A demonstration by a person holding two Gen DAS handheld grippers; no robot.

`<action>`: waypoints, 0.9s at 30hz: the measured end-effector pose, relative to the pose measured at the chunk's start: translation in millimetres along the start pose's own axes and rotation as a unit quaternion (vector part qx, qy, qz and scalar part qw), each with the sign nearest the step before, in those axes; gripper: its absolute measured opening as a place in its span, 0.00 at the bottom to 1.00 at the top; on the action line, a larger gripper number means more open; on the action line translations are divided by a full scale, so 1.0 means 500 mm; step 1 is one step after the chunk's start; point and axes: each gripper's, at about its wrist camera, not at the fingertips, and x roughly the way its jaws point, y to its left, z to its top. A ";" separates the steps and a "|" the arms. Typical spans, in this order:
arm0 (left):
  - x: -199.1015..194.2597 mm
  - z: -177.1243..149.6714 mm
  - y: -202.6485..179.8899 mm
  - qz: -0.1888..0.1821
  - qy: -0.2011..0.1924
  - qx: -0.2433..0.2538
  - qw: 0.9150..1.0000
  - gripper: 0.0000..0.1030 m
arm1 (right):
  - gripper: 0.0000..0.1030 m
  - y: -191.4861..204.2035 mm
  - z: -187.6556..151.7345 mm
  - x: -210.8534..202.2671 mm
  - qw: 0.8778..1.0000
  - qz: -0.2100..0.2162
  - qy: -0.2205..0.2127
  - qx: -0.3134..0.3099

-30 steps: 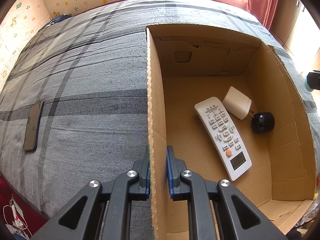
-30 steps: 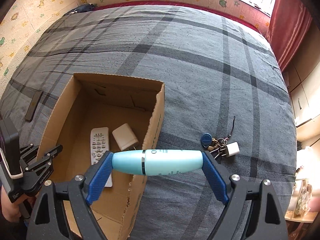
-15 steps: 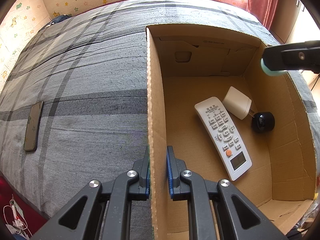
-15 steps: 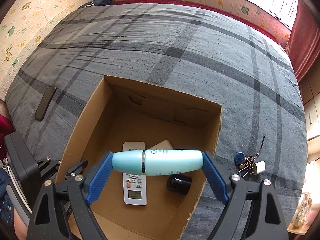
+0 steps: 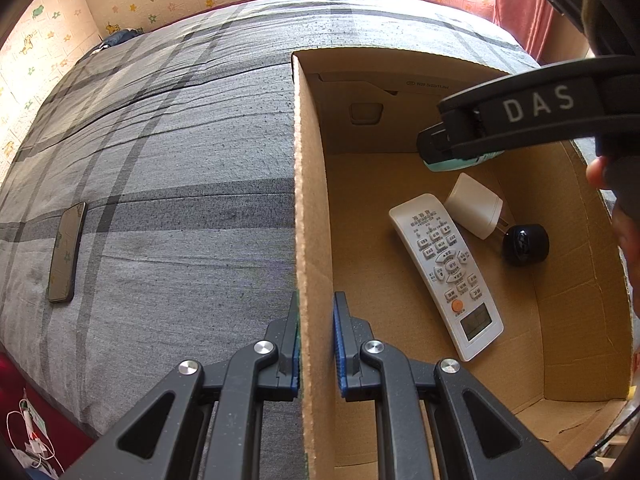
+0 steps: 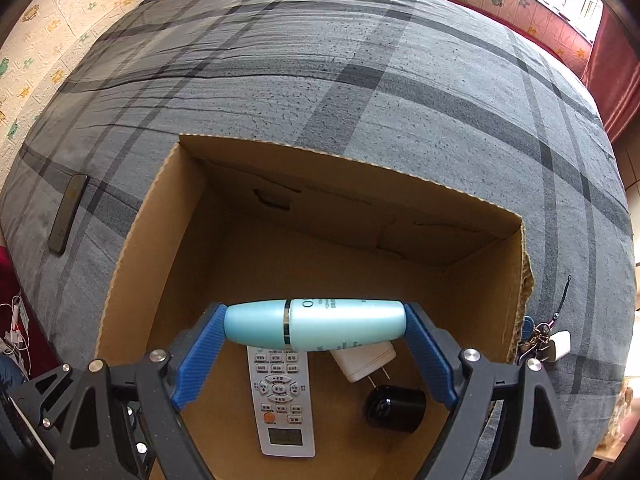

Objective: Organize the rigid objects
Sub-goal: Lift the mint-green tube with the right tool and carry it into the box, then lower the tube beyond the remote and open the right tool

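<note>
An open cardboard box (image 6: 168,208) (image 5: 400,184) sits on a grey plaid bed. Inside lie a white remote (image 5: 448,272) (image 6: 280,396), a white plug adapter (image 5: 476,208) (image 6: 364,360) and a small black round object (image 5: 526,240) (image 6: 396,408). My left gripper (image 5: 316,344) is shut on the box's left wall (image 5: 310,220), one pad each side. My right gripper (image 6: 314,344) is shut on a light-blue bottle (image 6: 316,324), held lengthwise between its blue pads, above the box's inside. In the left wrist view that gripper (image 5: 452,148) reaches in from the right with the bottle's tip (image 5: 452,165) showing.
A dark phone (image 5: 66,252) (image 6: 68,212) lies on the bed left of the box. A bunch of keys with a blue fob and a white charger (image 6: 544,340) lies just right of the box. White cables (image 5: 32,436) hang off the bed's near left edge.
The right gripper with the bottle has moved left and down, from beside the box's right wall to over its inside. The left gripper has stayed on the wall.
</note>
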 end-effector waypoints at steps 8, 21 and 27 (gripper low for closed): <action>0.000 0.000 -0.001 0.001 0.001 0.001 1.000 0.13 | 0.87 -0.002 0.005 0.032 1.000 0.004 0.007 0.006; 0.000 0.000 -0.003 0.002 0.001 0.001 1.000 0.13 | 0.88 0.011 0.009 0.046 1.000 0.009 0.011 -0.003; -0.001 0.002 -0.004 0.001 0.002 0.001 1.000 0.13 | 0.88 0.016 0.009 0.055 1.000 0.018 0.019 -0.007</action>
